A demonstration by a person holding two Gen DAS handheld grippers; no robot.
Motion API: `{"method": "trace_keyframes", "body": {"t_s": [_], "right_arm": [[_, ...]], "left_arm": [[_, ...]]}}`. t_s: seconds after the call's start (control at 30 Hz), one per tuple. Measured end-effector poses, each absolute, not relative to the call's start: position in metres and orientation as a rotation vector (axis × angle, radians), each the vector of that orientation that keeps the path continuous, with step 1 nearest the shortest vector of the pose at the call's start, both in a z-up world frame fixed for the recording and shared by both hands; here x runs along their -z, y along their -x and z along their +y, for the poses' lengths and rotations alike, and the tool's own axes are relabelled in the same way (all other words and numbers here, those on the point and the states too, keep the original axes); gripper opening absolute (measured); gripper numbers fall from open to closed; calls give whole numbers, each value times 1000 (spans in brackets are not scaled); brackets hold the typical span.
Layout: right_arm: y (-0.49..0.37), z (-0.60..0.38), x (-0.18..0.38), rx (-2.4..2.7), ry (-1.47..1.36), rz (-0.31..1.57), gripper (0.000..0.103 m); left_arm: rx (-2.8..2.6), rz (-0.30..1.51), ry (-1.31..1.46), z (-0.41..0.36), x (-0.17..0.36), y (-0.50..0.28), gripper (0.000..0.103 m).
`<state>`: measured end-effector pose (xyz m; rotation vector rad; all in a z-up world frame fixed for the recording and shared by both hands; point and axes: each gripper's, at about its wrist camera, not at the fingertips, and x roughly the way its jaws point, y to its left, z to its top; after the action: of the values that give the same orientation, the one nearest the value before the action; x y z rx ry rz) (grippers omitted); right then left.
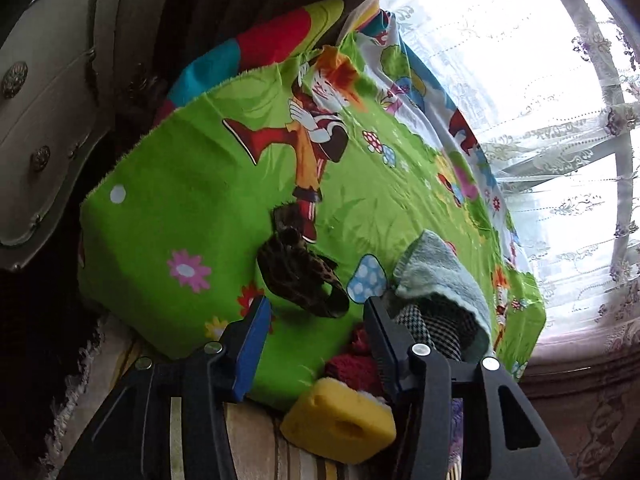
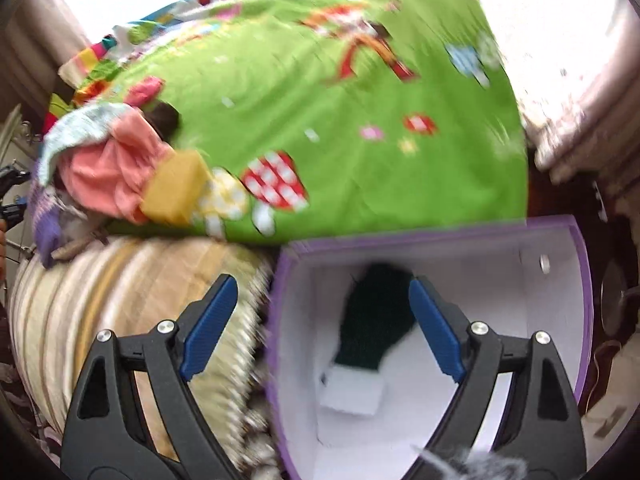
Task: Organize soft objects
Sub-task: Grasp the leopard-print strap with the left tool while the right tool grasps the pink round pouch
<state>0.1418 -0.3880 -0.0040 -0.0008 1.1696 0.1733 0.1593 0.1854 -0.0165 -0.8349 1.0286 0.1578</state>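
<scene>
The left claw (image 1: 316,328) hangs over the near edge of a bed covered by a bright green cartoon sheet (image 1: 192,184). Its blue-padded fingers (image 1: 252,352) stand apart with nothing pressed between them. Just beyond the fingertips lies a leopard-print cloth (image 1: 304,276), dark and crumpled, resting on the sheet. To the right of it sits a heap of soft things: a pale blue towel (image 1: 436,272) draped over a black-and-white checked cloth (image 1: 432,328), with a red fluffy piece (image 1: 352,368) below them. A yellow sponge (image 1: 340,424) with a hole in its side lies at the near edge, between the two fingers' bases. A lace curtain (image 1: 540,100) fills the far right, bright with daylight.

The right claw (image 2: 324,320) is held wide apart and empty above a purple-edged box (image 2: 576,280) with white inner walls, standing just beside the bed's near right corner. Inside the box lie a dark green knitted thing (image 2: 372,320) and, nearer, a white block (image 2: 352,392). This view is blurred. To the left of the box a striped beige blanket (image 2: 120,280) covers the bed's side. Far left on the green sheet (image 2: 360,140) the same heap shows: a pink cloth (image 2: 116,172), the yellow sponge (image 2: 176,188) touching it, and the pale blue towel (image 2: 80,128) above.
</scene>
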Motion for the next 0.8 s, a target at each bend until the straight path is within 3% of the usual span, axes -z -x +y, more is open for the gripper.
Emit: {"method": "trace_keyframes", "body": {"t_s": [0.27, 0.3, 0.43, 0.53, 0.8], "right_arm": [[-220, -293, -48, -348, 4, 1065, 90], [-231, -279, -49, -371, 18, 1056, 90], [-275, -223, -47, -474, 8, 1043, 90], [-304, -189, -33, -532, -5, 1068, 90], [-360, -136, 5, -561, -100, 1169, 89]], "left_arm": [[-238, 1077, 674, 188, 32, -192, 48], [-229, 1083, 665, 187, 35, -195, 45], [-190, 1115, 635, 182, 46, -201, 13], [-170, 1105, 629, 181, 47, -197, 5], [-113, 1028, 645, 177, 40, -185, 4]]}}
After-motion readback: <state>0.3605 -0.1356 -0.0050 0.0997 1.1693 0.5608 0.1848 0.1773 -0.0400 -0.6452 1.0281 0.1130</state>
